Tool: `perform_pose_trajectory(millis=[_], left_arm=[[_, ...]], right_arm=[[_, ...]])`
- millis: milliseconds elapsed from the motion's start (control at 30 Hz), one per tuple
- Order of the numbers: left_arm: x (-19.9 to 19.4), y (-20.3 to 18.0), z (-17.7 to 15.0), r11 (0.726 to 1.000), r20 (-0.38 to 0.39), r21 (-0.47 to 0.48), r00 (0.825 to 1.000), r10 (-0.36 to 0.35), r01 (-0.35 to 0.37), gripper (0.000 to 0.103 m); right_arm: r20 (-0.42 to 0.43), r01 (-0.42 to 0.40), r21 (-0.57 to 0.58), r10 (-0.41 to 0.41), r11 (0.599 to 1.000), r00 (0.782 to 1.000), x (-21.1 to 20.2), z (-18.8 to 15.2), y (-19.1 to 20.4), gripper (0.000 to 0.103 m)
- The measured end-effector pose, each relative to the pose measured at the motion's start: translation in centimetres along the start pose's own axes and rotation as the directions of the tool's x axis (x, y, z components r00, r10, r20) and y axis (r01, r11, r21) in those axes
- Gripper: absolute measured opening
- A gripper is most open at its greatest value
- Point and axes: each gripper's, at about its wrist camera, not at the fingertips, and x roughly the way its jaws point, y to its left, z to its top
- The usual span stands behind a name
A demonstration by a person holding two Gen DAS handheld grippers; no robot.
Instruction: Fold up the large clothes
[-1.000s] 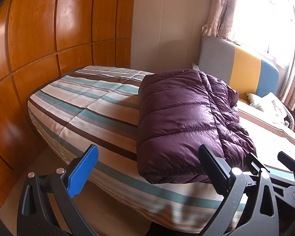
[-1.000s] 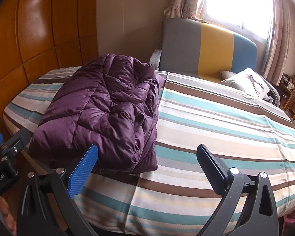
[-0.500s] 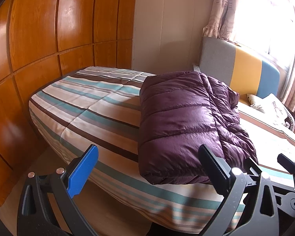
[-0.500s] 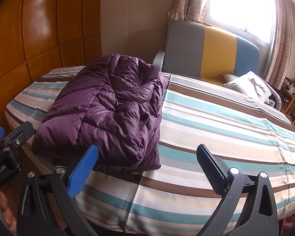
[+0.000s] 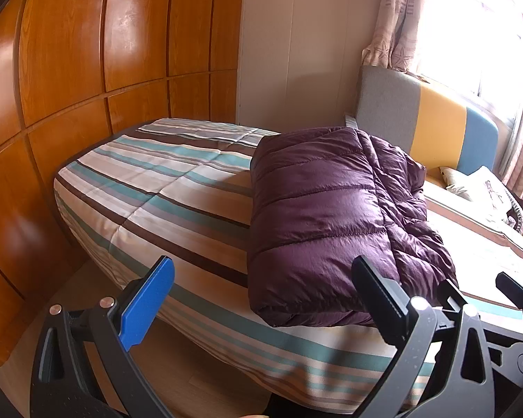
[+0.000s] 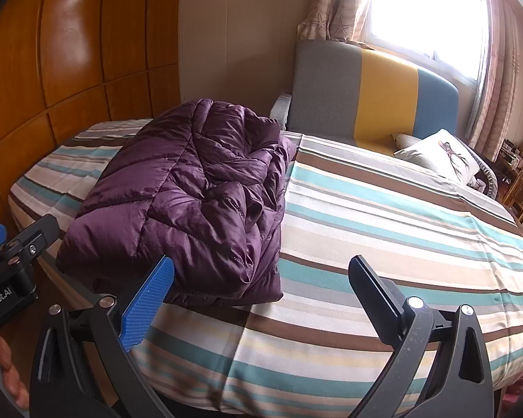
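**A:** Since both views show the bed a bit smaller and further off than a second ago, looks like both hands are backing away, right? The left gripper [image 5: 261,287] is spread wide with nothing in it, and the right gripper [image 6: 259,285] is spread and empty too.

**B:** Yep, and the purple puffer jacket [image 6: 195,205] hasn't budged at all. It sits as a folded bundle on the striped bedspread [image 6: 383,230], at the near edge of the bed, toward the wooden wardrobe [image 5: 87,69] side. My read: the fold is done and this is the retreat.

**A:** The right-hand edge of it looks kinda rumpled though.

**B:** True, puffy stuff never lies flat. Could spring open a little.

**A:** Count check?

**B:** One jacket, two grippers, one headboard [image 6: 373,101] in three colour blocks, and one white pillow [image 6: 439,151] with what looks like a second pillow tucked behind it. No other clothes visible.
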Motion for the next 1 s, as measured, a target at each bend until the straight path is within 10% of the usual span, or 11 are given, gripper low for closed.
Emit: perform_pose_trajectory(millis=[1000], left_arm=[[0.5, 0.0, -0.1, 1.0, -0.015, 0.019, 1.0, -0.003, 0.003, 0.101]], right_arm=[[-0.005, -0.007, -0.016, 0.007, 1.0, 1.0, 0.3, 0.1, 0.2, 0.1]])
